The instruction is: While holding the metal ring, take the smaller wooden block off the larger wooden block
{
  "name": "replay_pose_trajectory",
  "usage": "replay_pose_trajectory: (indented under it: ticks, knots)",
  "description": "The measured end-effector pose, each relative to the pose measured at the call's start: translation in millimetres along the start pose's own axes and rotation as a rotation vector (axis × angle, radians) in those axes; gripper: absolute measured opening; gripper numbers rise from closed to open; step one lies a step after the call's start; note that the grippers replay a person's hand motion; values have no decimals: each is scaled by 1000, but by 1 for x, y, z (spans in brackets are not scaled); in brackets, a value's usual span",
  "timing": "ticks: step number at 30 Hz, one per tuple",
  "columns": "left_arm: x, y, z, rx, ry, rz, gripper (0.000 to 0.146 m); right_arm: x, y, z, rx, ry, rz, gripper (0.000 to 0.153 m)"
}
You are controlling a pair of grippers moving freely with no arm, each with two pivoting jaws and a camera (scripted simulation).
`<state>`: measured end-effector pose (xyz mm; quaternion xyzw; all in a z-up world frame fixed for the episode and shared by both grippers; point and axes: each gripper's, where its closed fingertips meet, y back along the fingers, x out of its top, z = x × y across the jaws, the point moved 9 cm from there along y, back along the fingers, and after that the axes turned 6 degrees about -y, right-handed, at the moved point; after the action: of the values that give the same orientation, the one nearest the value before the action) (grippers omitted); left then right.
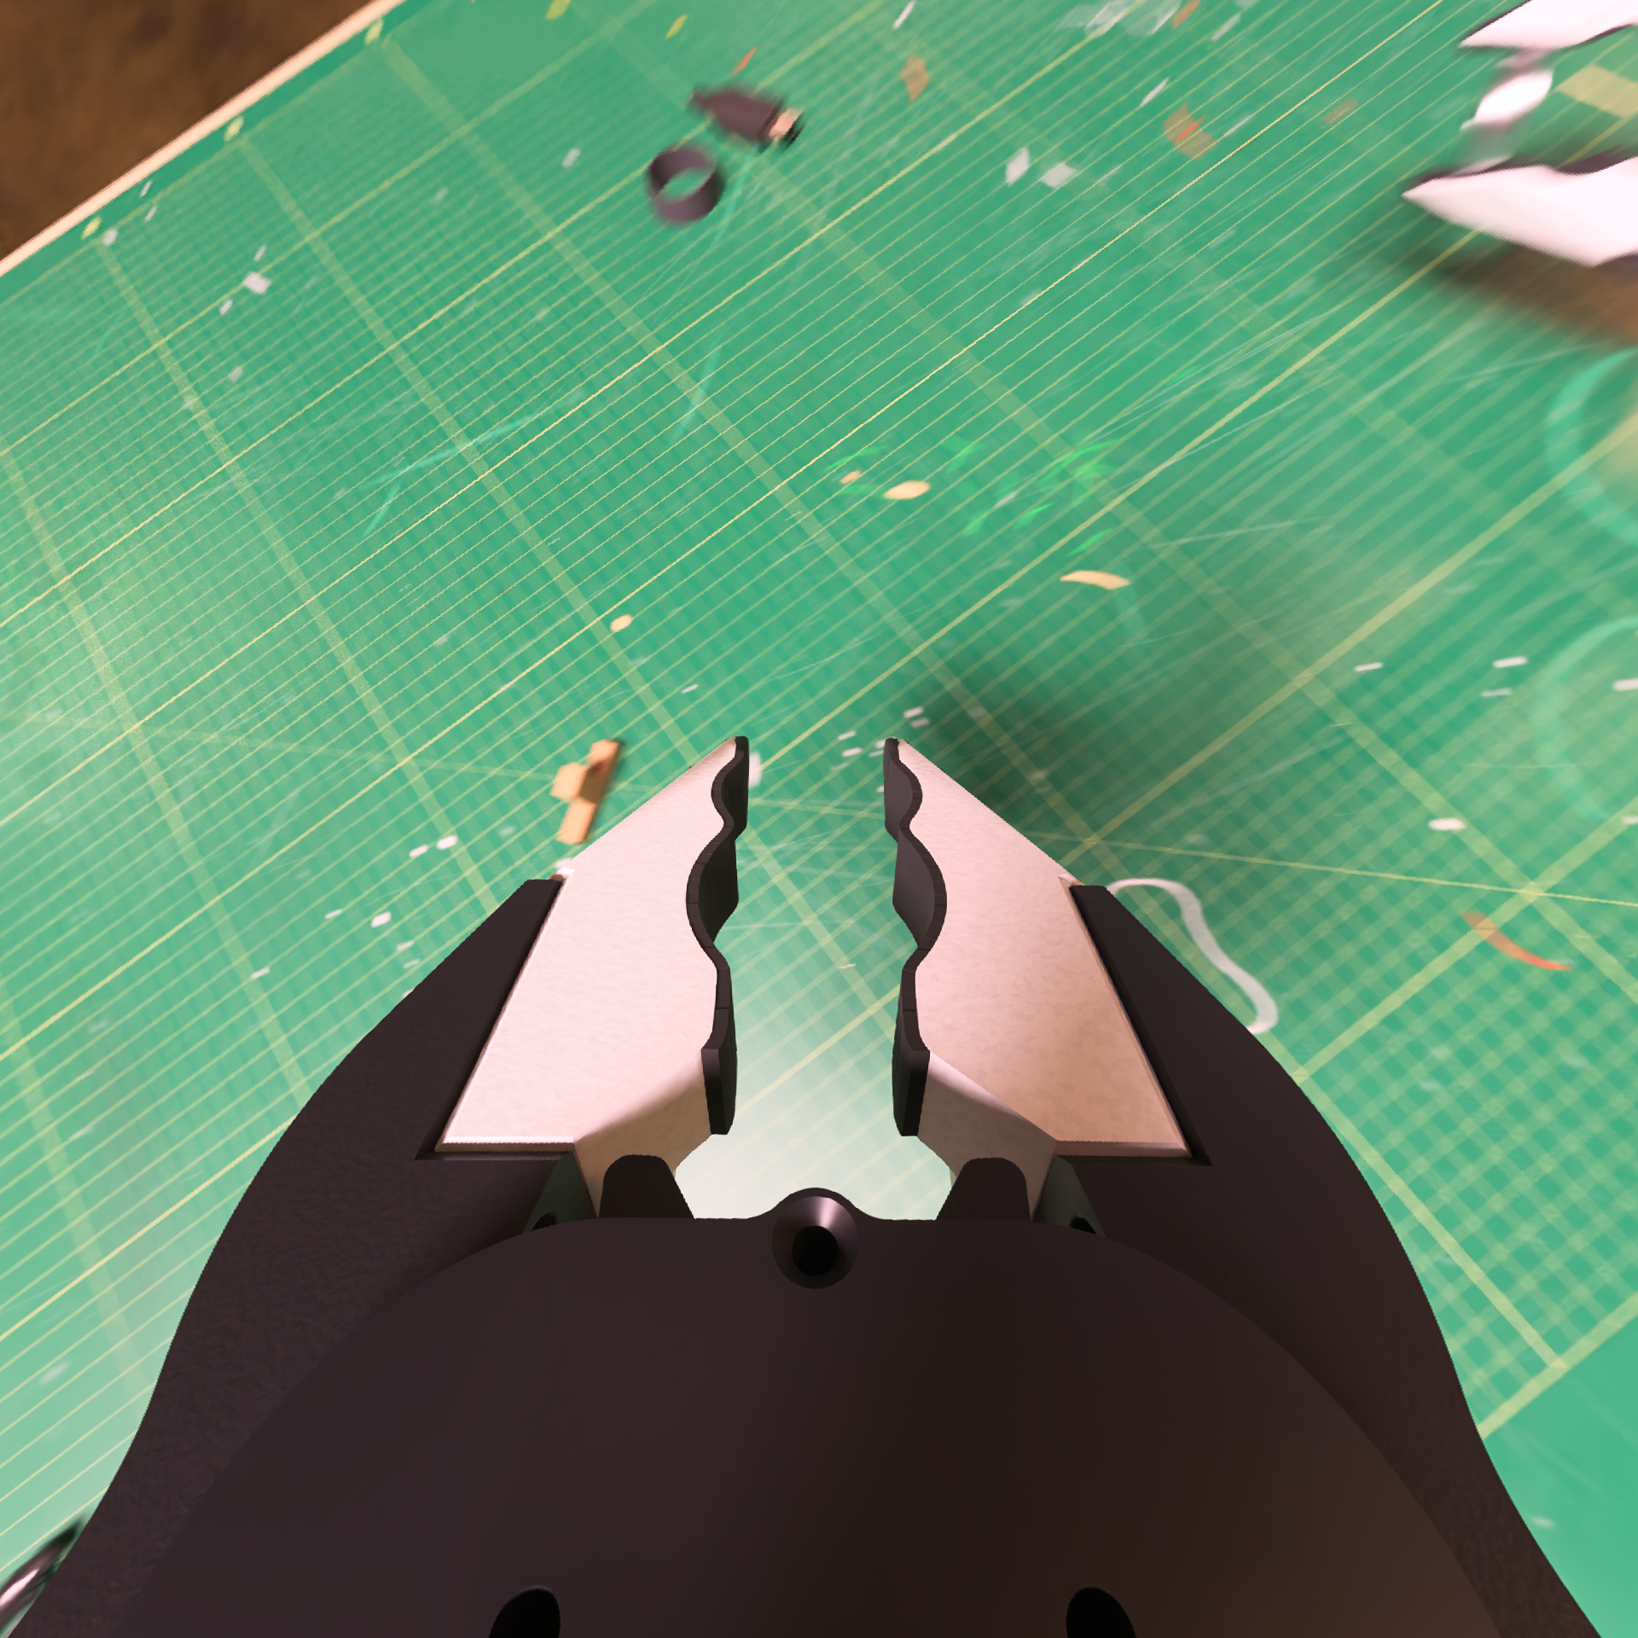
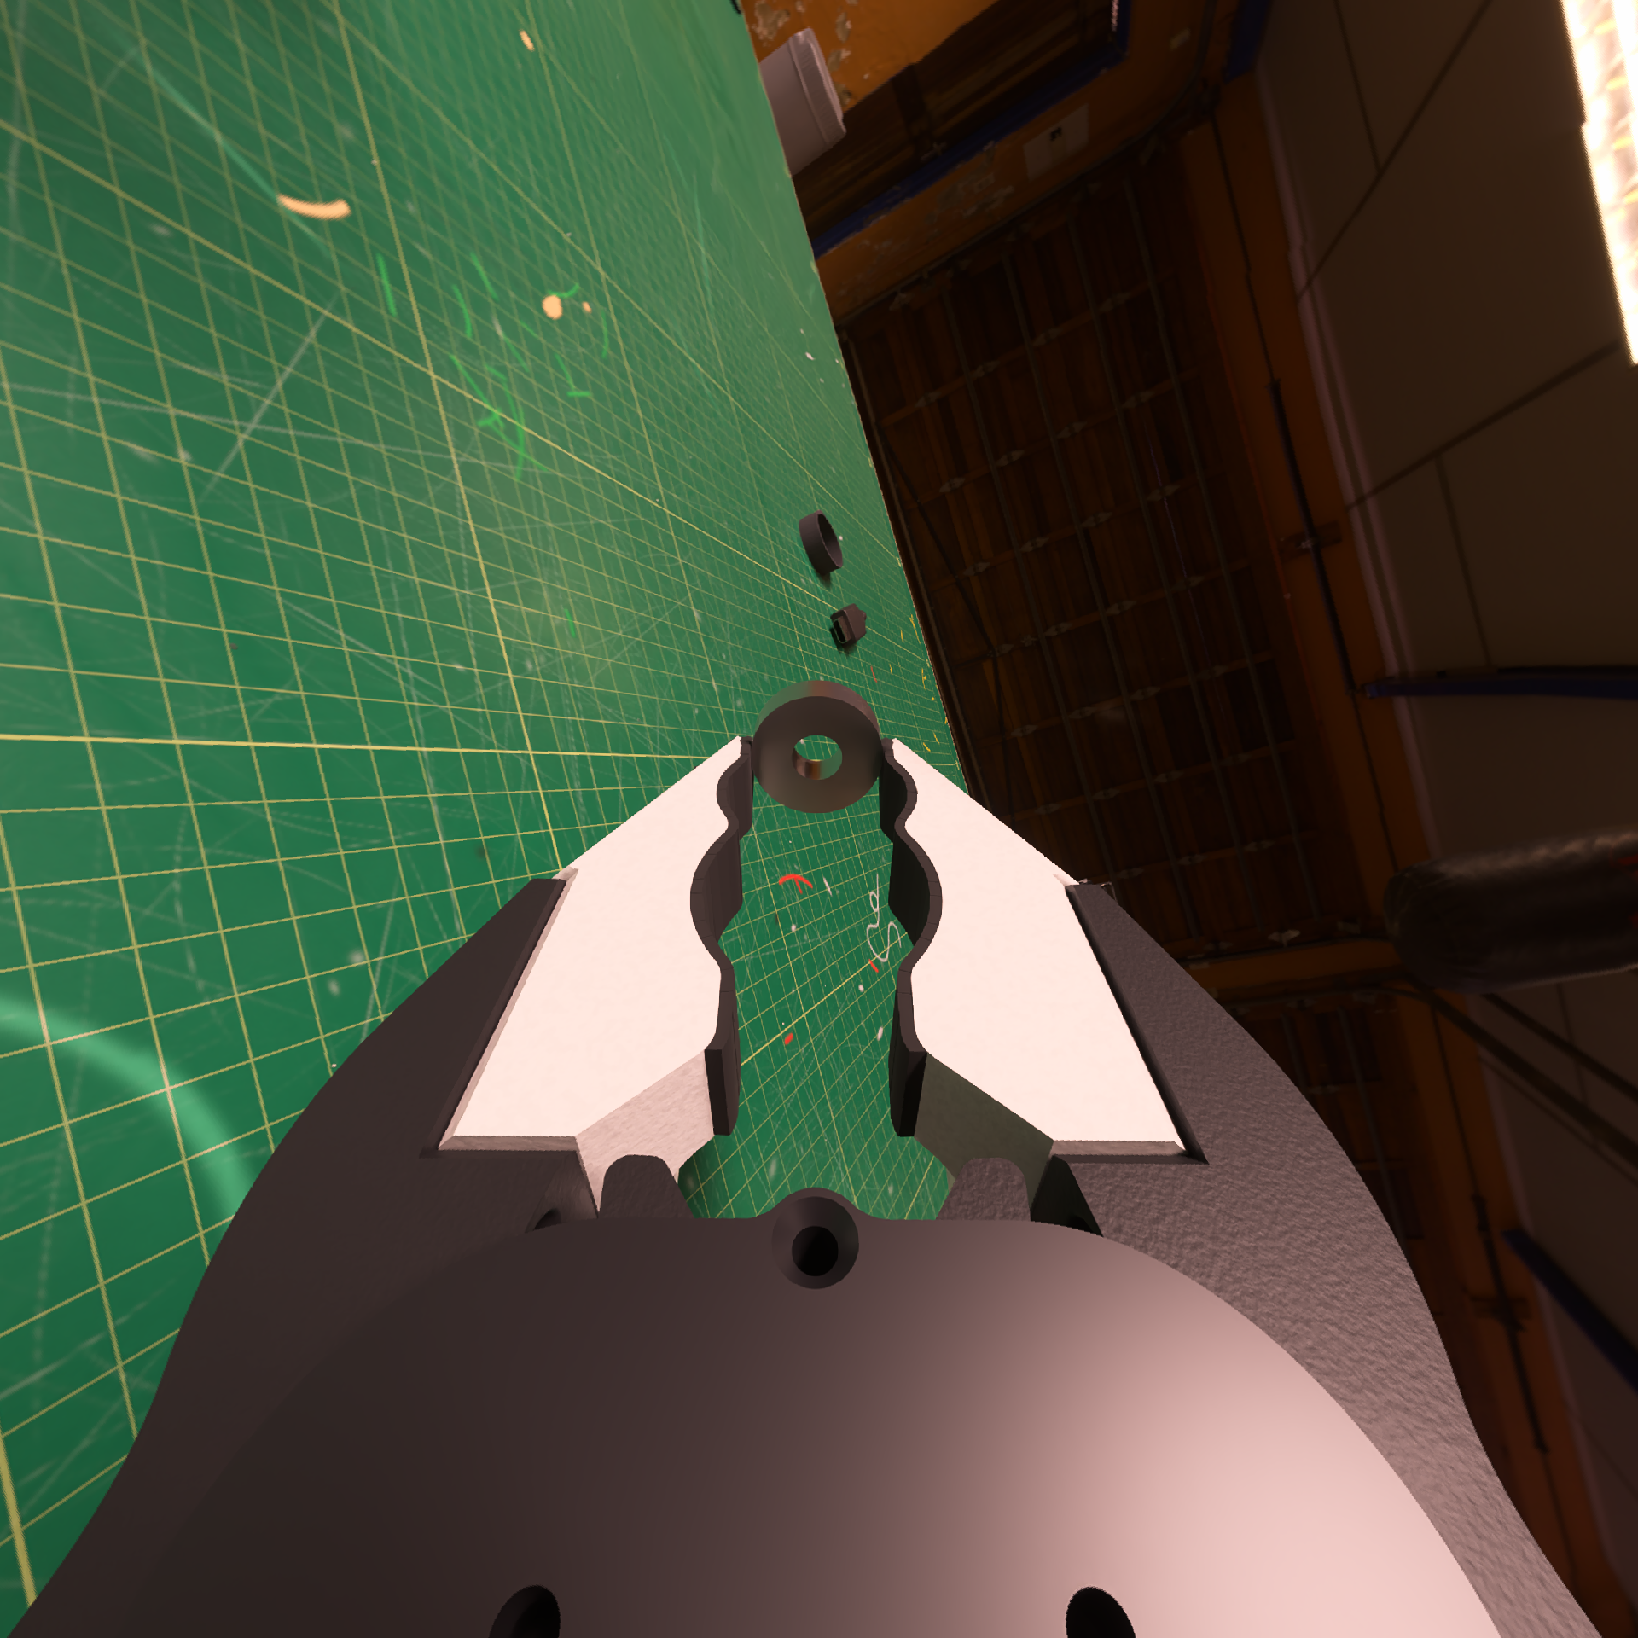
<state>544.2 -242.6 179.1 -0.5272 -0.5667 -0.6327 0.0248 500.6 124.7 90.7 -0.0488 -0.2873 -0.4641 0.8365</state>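
My right gripper (image 2: pixel 816 753) is shut on the metal ring (image 2: pixel 780 771), a dark flat washer held upright by its edges between the fingertips, above the green cutting mat (image 2: pixel 266 620). Beyond it, a small dark block shape (image 2: pixel 848 625) lies on the mat near the edge. In the left wrist view it is a dark piece with a tan end (image 1: pixel 749 115). I cannot tell the two wooden blocks apart there. My left gripper (image 1: pixel 816 753) is open and empty, well short of the blocks. The right gripper's white fingers (image 1: pixel 1533 208) show blurred at the top right.
A short dark tube (image 1: pixel 682 184) stands beside the blocks, also in the right wrist view (image 2: pixel 822 541). The mat's edge (image 1: pixel 177 142) runs just past them. A tan wood scrap (image 1: pixel 585 789) lies near my left fingertips. A white cylinder (image 2: pixel 802 89) sits beyond the mat.
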Motion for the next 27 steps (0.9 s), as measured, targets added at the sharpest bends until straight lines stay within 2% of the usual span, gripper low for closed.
replay_pose_trajectory:
  ticks: [2,7,10,14,16,18,21,23,27]
  knots:
    - [-1,-13,-28,17,-24,-106,29,2,-2,-4,6,34,-6,28]
    - [3,-69,-79,-105,-179,-428,31,1,-1,-7,11,60,-27,28]
    - [-7,-100,-95,-130,-210,-596,37,0,0,-6,18,39,-28,28]
    - [-20,-113,-91,-78,-286,-705,39,-2,-1,-4,27,17,-32,28]
    - [-22,-114,-85,-25,-324,-699,18,-3,-1,-4,32,9,-29,28]
    - [-24,-112,-80,1,-344,-705,7,-3,-2,-3,42,0,-30,28]
    - [-22,-99,-74,-24,-290,-646,7,-3,-2,-2,41,-8,-25,28]
    - [-19,-81,-72,10,-273,-602,7,-3,-1,-1,39,-16,-19,28]
    - [-2,-26,-64,49,-245,-486,7,-3,-1,0,38,-30,-18,28]
